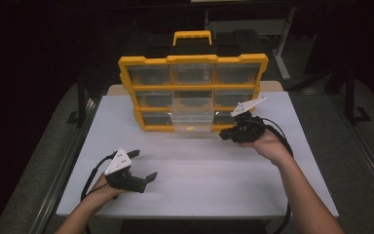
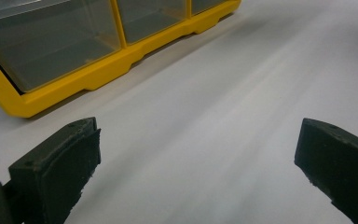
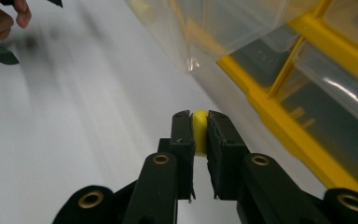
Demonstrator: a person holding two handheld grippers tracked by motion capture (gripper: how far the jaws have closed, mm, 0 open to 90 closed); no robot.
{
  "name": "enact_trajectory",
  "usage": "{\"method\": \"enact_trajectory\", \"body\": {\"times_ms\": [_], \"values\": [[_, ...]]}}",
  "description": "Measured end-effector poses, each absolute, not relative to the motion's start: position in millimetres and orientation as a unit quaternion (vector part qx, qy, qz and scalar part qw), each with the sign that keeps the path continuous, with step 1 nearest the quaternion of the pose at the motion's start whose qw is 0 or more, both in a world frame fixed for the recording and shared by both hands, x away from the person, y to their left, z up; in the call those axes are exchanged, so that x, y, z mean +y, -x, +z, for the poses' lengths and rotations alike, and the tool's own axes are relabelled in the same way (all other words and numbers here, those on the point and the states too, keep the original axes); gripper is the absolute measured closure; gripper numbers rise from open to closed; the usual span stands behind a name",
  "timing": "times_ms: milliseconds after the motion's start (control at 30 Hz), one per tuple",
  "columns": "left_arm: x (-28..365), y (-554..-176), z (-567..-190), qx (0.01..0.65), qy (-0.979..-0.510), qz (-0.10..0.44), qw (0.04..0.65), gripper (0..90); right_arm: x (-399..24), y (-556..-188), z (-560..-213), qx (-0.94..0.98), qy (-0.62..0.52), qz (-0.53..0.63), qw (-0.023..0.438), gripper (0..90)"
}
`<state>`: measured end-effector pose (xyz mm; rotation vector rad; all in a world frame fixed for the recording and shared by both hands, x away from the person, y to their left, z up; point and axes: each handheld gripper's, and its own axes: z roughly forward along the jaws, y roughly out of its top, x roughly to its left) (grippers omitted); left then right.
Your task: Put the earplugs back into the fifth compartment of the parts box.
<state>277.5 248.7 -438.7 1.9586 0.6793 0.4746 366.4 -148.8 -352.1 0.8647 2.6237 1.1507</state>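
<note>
1. we judge the yellow piece [image 3: 199,132] small, light, stiff and likely smooth; grip it across its flat sides.
2. right gripper [image 3: 199,135]: jaws nearly together, pinching the piece between the pads, just beside the organizer [image 1: 193,92] and its pulled-out drawer [image 1: 192,115].
3. left gripper [image 2: 198,163]: jaws spread wide, empty, above the table [image 2: 223,93].
</note>
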Motion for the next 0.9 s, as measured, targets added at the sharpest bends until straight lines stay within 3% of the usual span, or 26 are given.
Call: {"method": "enact_trajectory", "body": {"times_ms": [900], "values": [[249.1, -277.4, -437.7, 0.278, -0.804, 0.196, 0.488, 0.0, -131.9, -382.0, -257.7, 0.873, -0.251, 0.402, 0.116, 79.5]]}}
